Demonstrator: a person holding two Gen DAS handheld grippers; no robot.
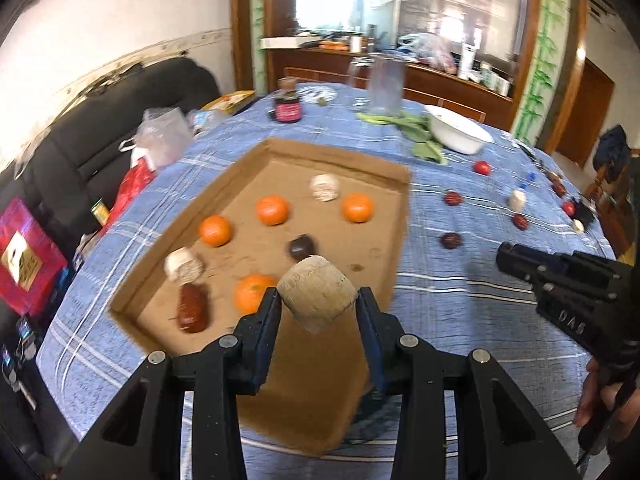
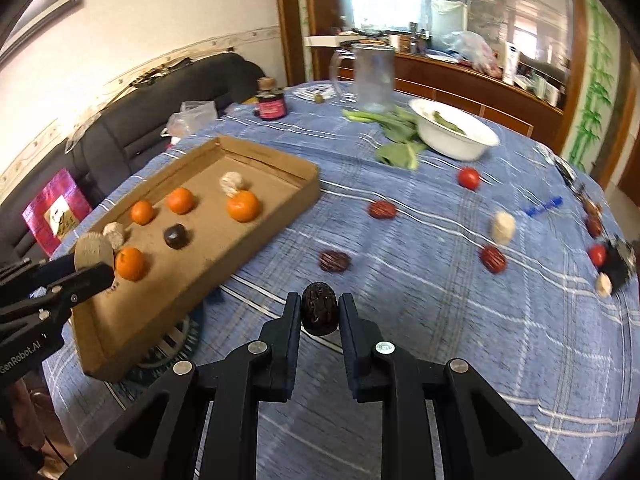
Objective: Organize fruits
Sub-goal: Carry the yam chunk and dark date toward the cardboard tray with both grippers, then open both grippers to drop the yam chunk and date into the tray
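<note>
Over the blue-clothed bench (image 2: 440, 320) I'd carry both loads above the cardboard tray (image 1: 396, 208), then lower into bare floor clear of the oranges (image 1: 272, 210): left tool (image 1: 318, 300) clamps a pale chunk (image 1: 316, 296), right tool (image 2: 320, 312) pinches a dark date (image 2: 319, 314).

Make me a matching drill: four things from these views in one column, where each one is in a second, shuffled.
Things:
1. pale root chunk
2. dark date
3. oranges
4. white bowl

Places:
A. in the cardboard tray
B. held in the left tool
C. on the cloth beside the green leaves
D. held in the right tool

Pairs: 1-B, 2-D, 3-A, 4-C
</note>
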